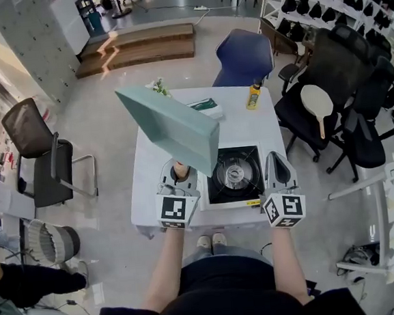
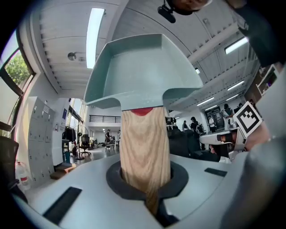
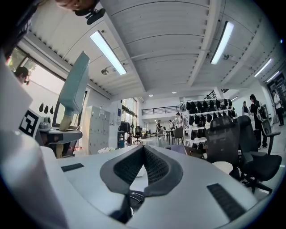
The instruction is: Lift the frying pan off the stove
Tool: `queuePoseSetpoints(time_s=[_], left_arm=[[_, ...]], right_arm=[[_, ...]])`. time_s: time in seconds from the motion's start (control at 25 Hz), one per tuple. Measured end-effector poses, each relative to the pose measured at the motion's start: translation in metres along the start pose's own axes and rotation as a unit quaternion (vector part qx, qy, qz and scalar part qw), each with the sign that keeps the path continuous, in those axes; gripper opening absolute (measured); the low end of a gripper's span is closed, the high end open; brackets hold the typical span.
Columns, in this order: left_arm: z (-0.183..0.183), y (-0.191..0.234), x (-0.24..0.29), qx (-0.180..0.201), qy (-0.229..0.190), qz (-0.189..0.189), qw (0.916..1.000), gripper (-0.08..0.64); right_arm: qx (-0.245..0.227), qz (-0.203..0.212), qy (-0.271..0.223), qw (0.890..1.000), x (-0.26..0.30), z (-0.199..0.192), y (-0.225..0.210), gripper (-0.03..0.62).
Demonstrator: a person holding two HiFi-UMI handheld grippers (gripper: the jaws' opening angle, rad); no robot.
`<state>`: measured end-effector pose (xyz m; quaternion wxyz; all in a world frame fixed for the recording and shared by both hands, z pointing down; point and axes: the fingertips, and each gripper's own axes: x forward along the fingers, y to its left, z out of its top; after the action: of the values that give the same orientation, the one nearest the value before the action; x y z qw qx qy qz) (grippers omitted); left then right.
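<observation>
A pale green square frying pan (image 1: 170, 128) with a wooden handle (image 1: 180, 169) is held up in the air, tilted, to the left of the black portable gas stove (image 1: 235, 174). My left gripper (image 1: 179, 175) is shut on the handle; in the left gripper view the handle (image 2: 145, 147) runs up from the closed jaws (image 2: 148, 181) to the pan's underside (image 2: 143, 71). The stove's burner is bare. My right gripper (image 1: 279, 168) hovers at the stove's right edge, shut with nothing in it (image 3: 143, 163). The right gripper view shows the pan (image 3: 73, 87) raised at the left.
The stove stands on a white table (image 1: 153, 171), which also bears a yellow bottle (image 1: 253, 95), a green packet (image 1: 205, 105) and a small plant (image 1: 158, 88) at the far side. A blue chair (image 1: 243, 57) stands behind it, and black office chairs (image 1: 345, 85) to the right.
</observation>
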<state>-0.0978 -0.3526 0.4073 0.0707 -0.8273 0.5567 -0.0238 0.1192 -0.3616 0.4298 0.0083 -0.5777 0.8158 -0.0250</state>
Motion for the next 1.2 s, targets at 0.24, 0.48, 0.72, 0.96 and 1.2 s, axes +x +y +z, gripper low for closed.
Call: queuePoseSetpoints(time_s=[0.24,0.48,0.72,0.96,1.2], left_arm=[[0.005,0.011,-0.013,-0.012,-0.018,0.028,0.9994,0.015],[0.0,0.019,-0.022,-0.018,-0.011,0.044,0.9988,0.015],[0.007,0.013,-0.026,-0.017,-0.018,0.039,0.9989,0.015],[0.006,0.012,-0.03,-0.014,-0.011,0.04,0.999,0.015],[0.001,0.009,-0.034,-0.014,-0.006,0.04,0.9991,0.015]], right_arm=[[-0.007,0.003,0.001,1.0,-0.002,0.0,0.005,0.003],[-0.008,0.001,0.0,1.0,-0.005,0.0,0.006,0.003],[-0.005,0.005,0.002,1.0,-0.008,-0.001,0.009,0.002],[-0.004,0.005,0.006,1.0,-0.01,-0.001,0.011,0.002],[-0.004,0.009,0.008,1.0,-0.011,-0.004,0.015,0.002]])
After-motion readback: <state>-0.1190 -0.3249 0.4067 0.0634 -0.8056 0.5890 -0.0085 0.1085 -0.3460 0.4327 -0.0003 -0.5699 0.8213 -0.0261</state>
